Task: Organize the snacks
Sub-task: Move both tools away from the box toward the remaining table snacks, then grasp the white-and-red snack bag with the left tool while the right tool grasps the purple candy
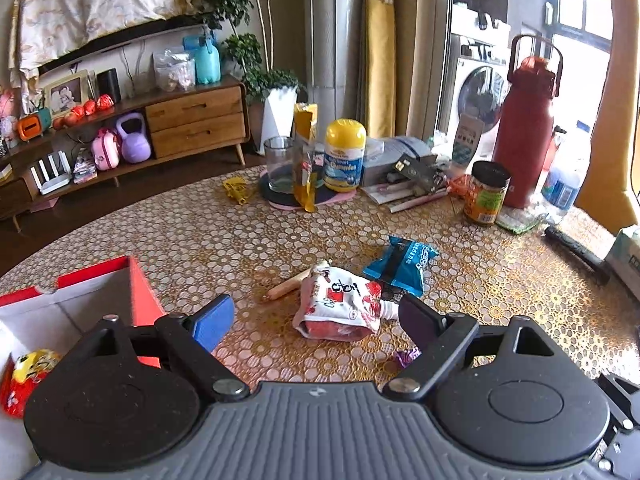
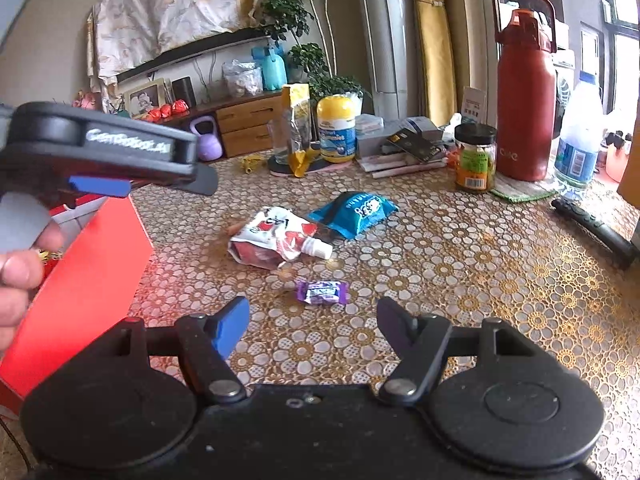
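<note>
Right beside the white-and-red drink pouch (image 2: pixel 276 238) on the counter (image 2: pixel 460 280) sits a blue snack bag (image 2: pixel 354 210) behind it, a purple candy (image 2: pixel 323 292) in front, and a sausage stick (image 1: pixel 282 289) poking out at its left. Far behind the pouch: jars, a red thermos (image 2: pixel 524 92). Left of the pouch is the red box (image 2: pixel 84 280), counter open otherwise. Left gripper (image 1: pixel 316 316), jaws spread, hovers at the pouch; right gripper (image 2: pixel 312 324), jaws apart, faces the candy.

Bright daylight from right-hand windows (overexposed), fisheye-bent edges, slight softness
</note>
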The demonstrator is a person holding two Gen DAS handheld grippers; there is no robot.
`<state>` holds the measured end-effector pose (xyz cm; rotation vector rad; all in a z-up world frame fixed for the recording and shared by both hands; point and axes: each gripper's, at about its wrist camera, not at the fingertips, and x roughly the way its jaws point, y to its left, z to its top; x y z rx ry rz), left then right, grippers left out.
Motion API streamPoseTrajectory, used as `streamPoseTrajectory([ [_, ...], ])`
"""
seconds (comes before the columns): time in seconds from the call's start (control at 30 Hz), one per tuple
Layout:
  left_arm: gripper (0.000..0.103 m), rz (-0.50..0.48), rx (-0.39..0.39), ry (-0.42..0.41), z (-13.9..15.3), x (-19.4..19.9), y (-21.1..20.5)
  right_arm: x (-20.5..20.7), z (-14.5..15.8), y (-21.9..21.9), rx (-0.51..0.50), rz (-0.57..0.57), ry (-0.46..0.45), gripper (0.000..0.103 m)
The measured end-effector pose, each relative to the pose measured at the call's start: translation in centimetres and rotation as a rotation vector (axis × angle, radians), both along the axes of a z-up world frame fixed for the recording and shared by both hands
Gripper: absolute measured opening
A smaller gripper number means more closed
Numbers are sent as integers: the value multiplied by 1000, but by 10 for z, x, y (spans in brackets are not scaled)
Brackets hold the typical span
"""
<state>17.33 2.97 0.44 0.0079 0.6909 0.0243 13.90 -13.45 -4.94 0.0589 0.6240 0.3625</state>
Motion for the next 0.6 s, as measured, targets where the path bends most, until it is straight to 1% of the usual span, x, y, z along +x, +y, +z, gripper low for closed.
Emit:
streamPoseTrajectory([
  [0.23, 90, -6, -2, 69, -19, 33, -9, 14, -9, -5, 3, -14, 18, 70],
  [0.3, 90, -5, -16, 86, -24, 43, -11, 17, -12, -6, 2, -17, 24, 70],
  [0.43, 90, 15, -23, 146, -41, 69, -13, 22, -17, -7, 5, -17, 34, 70],
  [0.53, 90, 42, -61, 190, -52, 86, -10, 25, -19, -7, 6, -16, 38, 70],
  [0.6, 90, 52, -87, 201, -57, 94, -8, 27, -21, -8, 8, -14, 42, 70],
])
